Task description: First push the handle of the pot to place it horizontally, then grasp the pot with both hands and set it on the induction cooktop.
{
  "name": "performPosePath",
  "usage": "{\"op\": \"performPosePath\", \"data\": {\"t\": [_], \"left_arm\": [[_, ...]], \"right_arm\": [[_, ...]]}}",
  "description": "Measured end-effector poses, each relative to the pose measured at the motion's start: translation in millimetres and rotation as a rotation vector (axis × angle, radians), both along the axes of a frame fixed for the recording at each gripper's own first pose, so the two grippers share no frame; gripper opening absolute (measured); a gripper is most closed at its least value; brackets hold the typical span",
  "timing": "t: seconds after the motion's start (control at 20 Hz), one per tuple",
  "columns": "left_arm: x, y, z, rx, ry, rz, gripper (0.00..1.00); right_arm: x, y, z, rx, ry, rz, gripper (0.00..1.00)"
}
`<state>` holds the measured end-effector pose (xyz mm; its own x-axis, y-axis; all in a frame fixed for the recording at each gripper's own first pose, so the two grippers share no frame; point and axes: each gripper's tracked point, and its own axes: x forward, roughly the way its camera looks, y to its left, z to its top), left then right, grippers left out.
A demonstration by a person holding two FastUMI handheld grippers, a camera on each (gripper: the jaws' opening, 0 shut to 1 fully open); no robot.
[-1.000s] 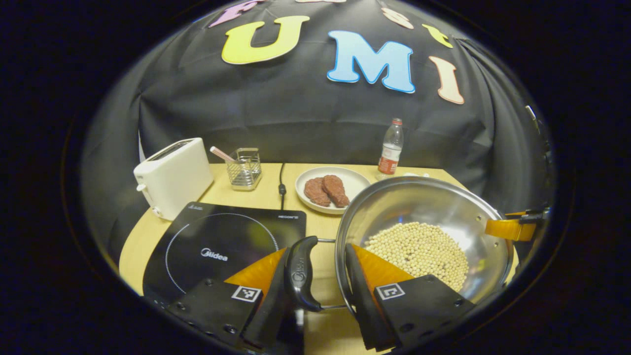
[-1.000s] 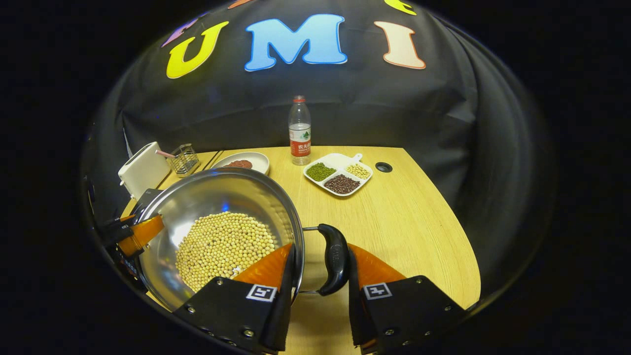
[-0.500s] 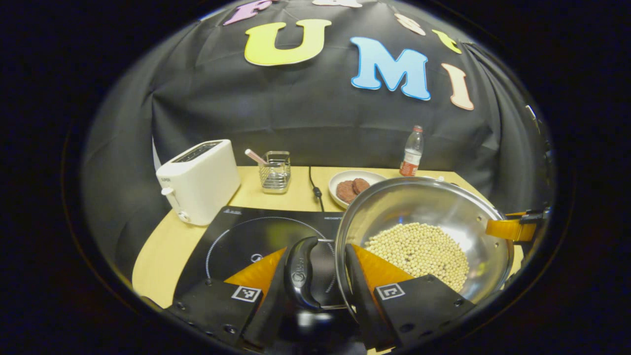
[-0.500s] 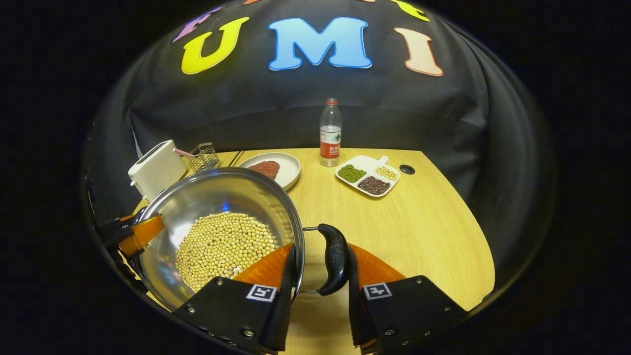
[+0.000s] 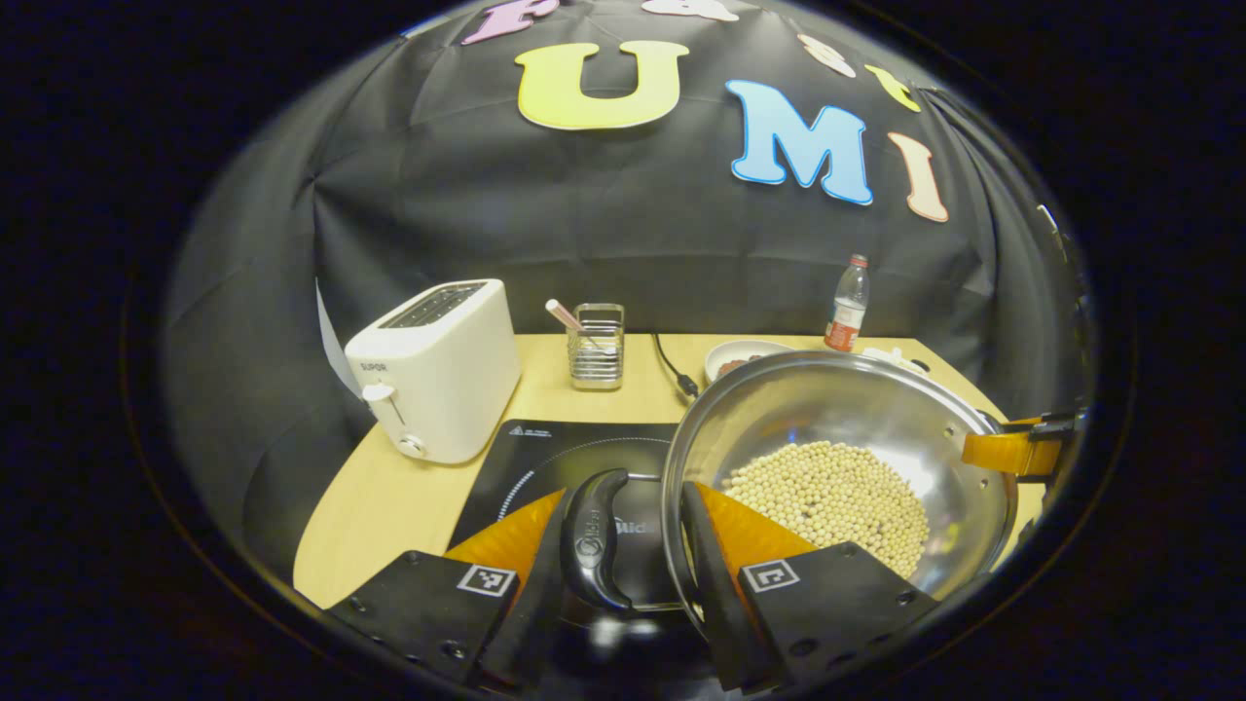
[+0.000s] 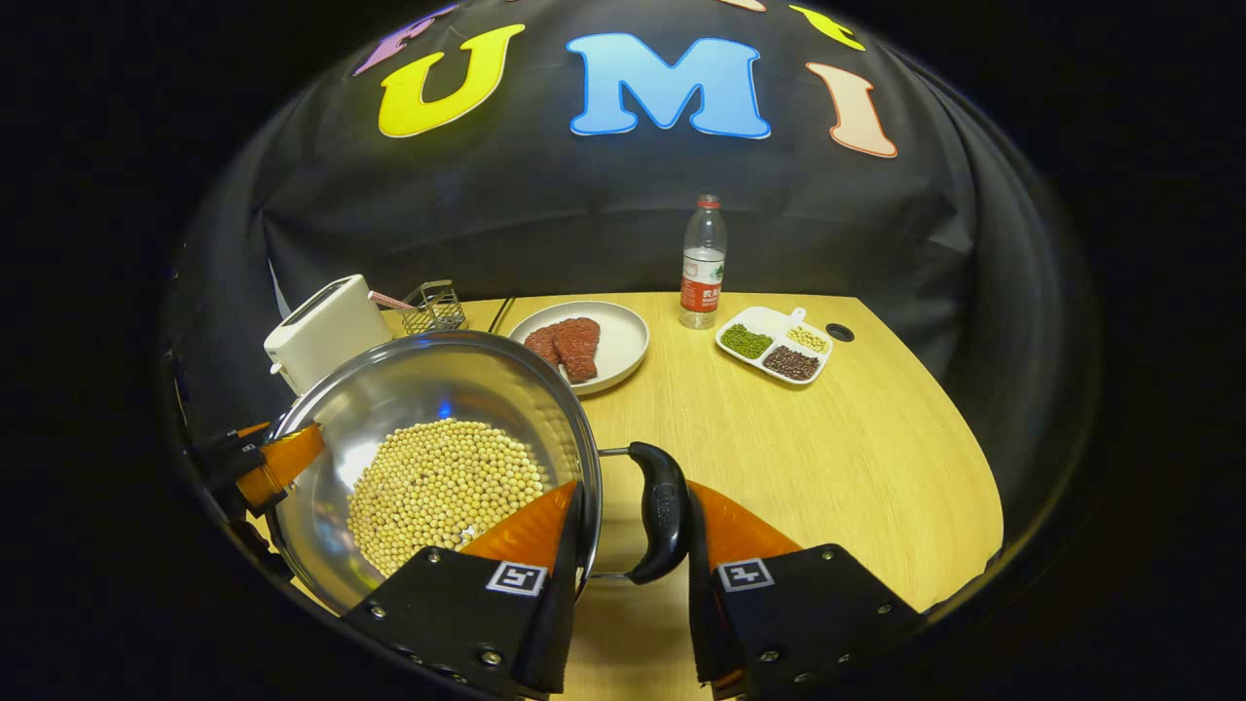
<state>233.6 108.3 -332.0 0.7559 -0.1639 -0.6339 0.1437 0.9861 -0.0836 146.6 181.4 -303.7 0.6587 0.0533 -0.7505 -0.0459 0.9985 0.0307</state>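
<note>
Both my jaws pinch the pot [image 5: 837, 428] by a handle each, left [image 5: 596, 540] and right [image 6: 662, 511], holding it over the cooktop [image 5: 545, 458], beans [image 6: 443, 487] inside.

Dim, sharp pictures; fisheye bends the edges.

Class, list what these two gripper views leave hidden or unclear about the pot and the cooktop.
- Left gripper view: the pot and left gripper cover much of the induction cooktop; pot-to-cooktop contact is hidden.
- Right gripper view: the pot hides the cooktop.
- Both: the pot's underside is hidden.
</note>
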Motion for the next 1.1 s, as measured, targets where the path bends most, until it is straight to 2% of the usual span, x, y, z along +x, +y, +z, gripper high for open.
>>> {"op": "performPosePath", "data": {"t": [0.15,0.2,0.3,0.35,0.45,0.5,0.55,0.6,0.7,0.75,0.85,0.9,1.1], "left_arm": [[10.5,25.6,-4.0,0.013,-0.006,0.002,0.66],[12.3,32.3,-6.8,0.015,-0.007,0.005,0.7],[17.1,46.9,-10.0,0.023,-0.005,0.008,0.7],[20.1,53.5,-11.8,0.028,-0.004,0.01,0.66],[23.9,66.7,-17.5,0.04,-0.004,0.015,0.66],[26.8,72.9,-19.8,0.043,-0.003,0.021,0.7],[28.7,79.1,-22.4,0.047,0.0,0.025,0.66],[29.3,84.6,-24.6,0.051,0.003,0.028,0.7],[33.2,96.5,-29.8,0.06,0.004,0.032,0.7],[34.8,101.7,-31.4,0.063,0.004,0.035,0.66],[39.0,109.4,-36.2,0.068,0.006,0.037,0.65],[39.6,113.7,-38.4,0.073,0.006,0.037,0.7],[49.5,120.5,-40.6,0.092,-0.016,0.032,0.72]], "right_arm": [[5.0,26.0,-3.3,0.005,0.005,0.001,0.49],[5.7,33.0,-4.1,0.007,0.007,0.001,0.49],[8.7,46.1,-3.9,0.008,0.01,0.001,0.49],[9.0,53.8,-5.9,0.006,0.011,0.003,0.49],[11.6,68.8,-9.8,0.006,0.014,0.007,0.49],[12.7,75.6,-11.4,0.006,0.016,0.009,0.49],[13.0,82.1,-13.9,0.005,0.014,0.01,0.49],[14.5,88.0,-16.3,0.003,0.015,0.012,0.49],[17.6,100.6,-20.0,0.006,0.014,0.015,0.49],[18.0,103.5,-21.4,0.012,0.017,0.016,0.49],[18.9,111.6,-26.6,0.018,0.025,0.015,0.49],[19.1,115.3,-29.0,0.02,0.028,0.015,0.49],[25.5,122.8,-27.4,0.025,0.019,0.006,0.49]]}}
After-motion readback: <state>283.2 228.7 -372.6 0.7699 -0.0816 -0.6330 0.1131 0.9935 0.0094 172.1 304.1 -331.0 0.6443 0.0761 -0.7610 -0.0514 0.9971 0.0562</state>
